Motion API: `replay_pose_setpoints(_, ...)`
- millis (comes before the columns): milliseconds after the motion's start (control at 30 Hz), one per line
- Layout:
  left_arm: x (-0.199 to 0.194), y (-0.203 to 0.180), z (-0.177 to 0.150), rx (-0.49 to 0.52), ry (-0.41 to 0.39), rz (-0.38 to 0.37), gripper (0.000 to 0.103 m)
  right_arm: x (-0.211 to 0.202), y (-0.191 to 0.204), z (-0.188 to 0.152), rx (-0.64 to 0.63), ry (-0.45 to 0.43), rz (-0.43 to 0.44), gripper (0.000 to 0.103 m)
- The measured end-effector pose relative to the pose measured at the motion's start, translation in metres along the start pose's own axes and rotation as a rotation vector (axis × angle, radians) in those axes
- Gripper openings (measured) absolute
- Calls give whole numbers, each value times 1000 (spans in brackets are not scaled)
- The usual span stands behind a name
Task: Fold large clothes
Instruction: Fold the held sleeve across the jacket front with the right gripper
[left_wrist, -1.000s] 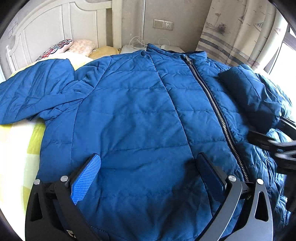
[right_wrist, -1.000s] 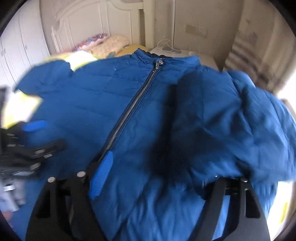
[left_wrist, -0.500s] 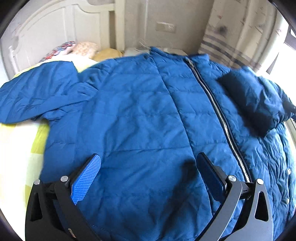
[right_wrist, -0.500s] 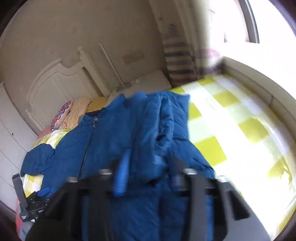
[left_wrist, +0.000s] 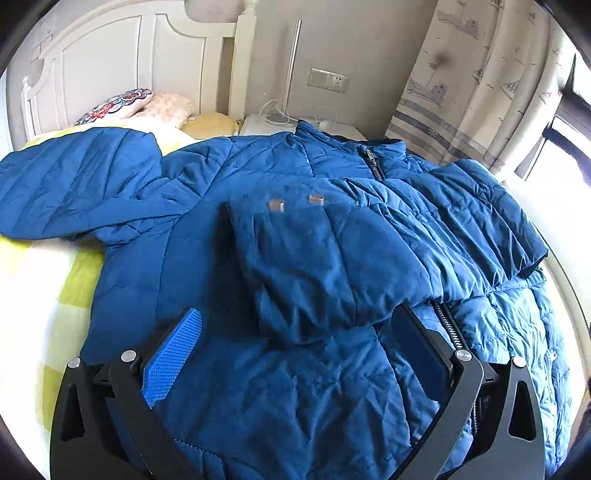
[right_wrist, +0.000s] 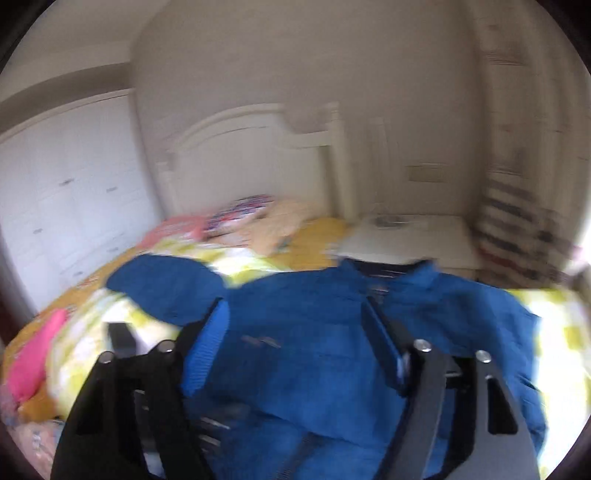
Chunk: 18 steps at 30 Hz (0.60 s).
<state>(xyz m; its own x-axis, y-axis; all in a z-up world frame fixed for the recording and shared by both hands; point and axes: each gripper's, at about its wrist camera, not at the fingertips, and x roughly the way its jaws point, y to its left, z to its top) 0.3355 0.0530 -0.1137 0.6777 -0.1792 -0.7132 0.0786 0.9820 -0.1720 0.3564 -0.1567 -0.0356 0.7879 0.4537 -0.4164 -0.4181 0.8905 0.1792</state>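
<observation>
Puffy blue zip-up jacket (left_wrist: 295, 369) flat on yellow-checked bed sheet (left_wrist: 44, 295) — one sleeve (left_wrist: 325, 266) folded across. Left gripper (left_wrist: 299, 354) wide apart, empty — right gripper (right_wrist: 295, 332) just opening, empty.

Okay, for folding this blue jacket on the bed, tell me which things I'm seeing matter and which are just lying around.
Part of the job:
blue puffer jacket
folded-in sleeve
spread sleeve
left gripper, open
right gripper, jaws just opened, nothing between them

Just lying about:
patterned pillow
bedside table
wall socket
curtain
</observation>
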Motion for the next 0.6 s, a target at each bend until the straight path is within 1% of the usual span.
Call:
replay_pose_setpoints(67, 0, 1, -1, -4, 5, -16, 99, -19, -34, -11, 84, -5, -167, 64)
replay_pose_setpoints(100, 0, 3, 0, -9, 6, -25, 99, -25, -54, -21, 133, 10, -241, 64)
replay_pose_setpoints(133, -1, 3, -1, -15, 6, -34, 99, -29, -78, -33, 191, 47, -318, 64)
replay_pose_setpoints(200, -2, 9, 1, -47, 6, -66, 99, -30, -116, -61, 280, 128, -419, 64)
replay_pose_setpoints(233, -3, 12, 1, -63, 5, -77, 99, -30, -129, -75, 308, 162, -442, 64)
replay_pose_setpoints(333, -1, 26, 4, -146, 9, -124, 99, -27, -149, -104, 365, 209, -450, 65)
replay_pose_setpoints(367, 0, 33, 4, -180, 13, -137, 99, -25, -151, -105, 376, 214, -444, 65)
replay_pose_setpoints(433, 2, 37, 6, -210, 22, -147, 95, -28, -156, -104, 377, 185, -439, 65)
replay_pose_setpoints(500, 6, 35, 8, -206, 46, -117, 85, -28, -163, -106, 402, 187, -419, 66)
replay_pose_setpoints(533, 8, 29, 10, -179, 62, -79, 83, -32, -164, -108, 419, 182, -407, 66)
replay_pose_setpoints(567, 11, 23, 12, -152, 79, -54, 78, -38, -168, -111, 443, 172, -387, 66)
replay_pose_setpoints(600, 14, 16, 14, -129, 96, -33, 76, -42, -171, -114, 465, 160, -370, 66)
